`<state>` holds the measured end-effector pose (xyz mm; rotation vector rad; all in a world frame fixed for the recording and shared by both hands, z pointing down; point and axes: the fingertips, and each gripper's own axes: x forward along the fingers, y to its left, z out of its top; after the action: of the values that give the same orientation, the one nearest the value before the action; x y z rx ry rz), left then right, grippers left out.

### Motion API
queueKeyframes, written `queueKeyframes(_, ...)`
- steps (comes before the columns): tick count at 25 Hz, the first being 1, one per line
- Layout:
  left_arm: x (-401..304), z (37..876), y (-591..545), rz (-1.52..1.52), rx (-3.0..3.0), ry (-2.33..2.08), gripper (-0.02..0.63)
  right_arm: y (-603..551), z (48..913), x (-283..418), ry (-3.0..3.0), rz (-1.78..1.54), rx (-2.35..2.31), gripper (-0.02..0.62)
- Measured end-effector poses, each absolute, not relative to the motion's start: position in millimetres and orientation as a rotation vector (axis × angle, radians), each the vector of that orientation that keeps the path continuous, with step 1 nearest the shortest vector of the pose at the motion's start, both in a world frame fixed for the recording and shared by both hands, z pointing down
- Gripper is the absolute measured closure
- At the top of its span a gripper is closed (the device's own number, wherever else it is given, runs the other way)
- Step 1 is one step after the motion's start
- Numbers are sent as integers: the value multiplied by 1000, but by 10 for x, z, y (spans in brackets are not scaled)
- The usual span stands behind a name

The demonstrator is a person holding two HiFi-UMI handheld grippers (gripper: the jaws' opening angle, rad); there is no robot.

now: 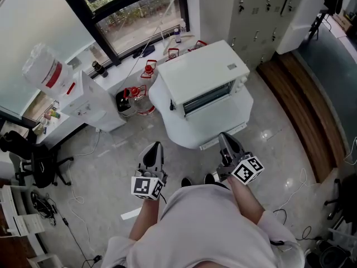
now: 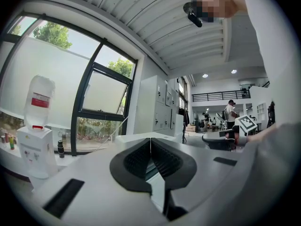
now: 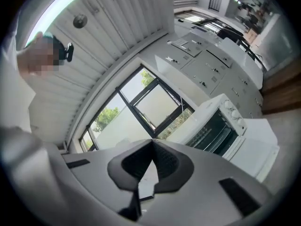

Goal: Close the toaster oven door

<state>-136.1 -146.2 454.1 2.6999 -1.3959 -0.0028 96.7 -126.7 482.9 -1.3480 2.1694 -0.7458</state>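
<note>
The toaster oven [image 1: 202,77] is set on the white bench [image 1: 167,121], toward its far edge. The left tool [image 1: 156,147] and right tool [image 1: 223,137] are held closed and empty, just off the near edge.

Left gripper [image 1: 154,146] and right gripper [image 1: 224,136] are being held side by side, pointing forward. The left forearm [image 1: 146,219] and right forearm [image 1: 245,200] are reaching out behind them. Both pairs of jaws are pressing together, fingertip against fingertip.

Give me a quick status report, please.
Left gripper and right gripper shut, empty. Oven untouched on table; door position unclear. Nothing in between.
</note>
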Motion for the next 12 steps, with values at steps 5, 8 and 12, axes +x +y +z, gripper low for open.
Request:
queueKeyframes(5, -1368, 4516, -1478, -6, 2697, -1395, 586, -1272, 4748, 1047, 1998, -831, -1206, 588)
queueKeyframes(8, -1366, 4529, -1481, -5, 2695, -1396, 586, -1278, 4703, 1142, 1890, -842, -1129, 588)
queueKeyframes(12, -1372, 4546, -1477, 2, 2688, -1396, 586, -1284, 4658, 1168, 1819, -864, -1032, 588)
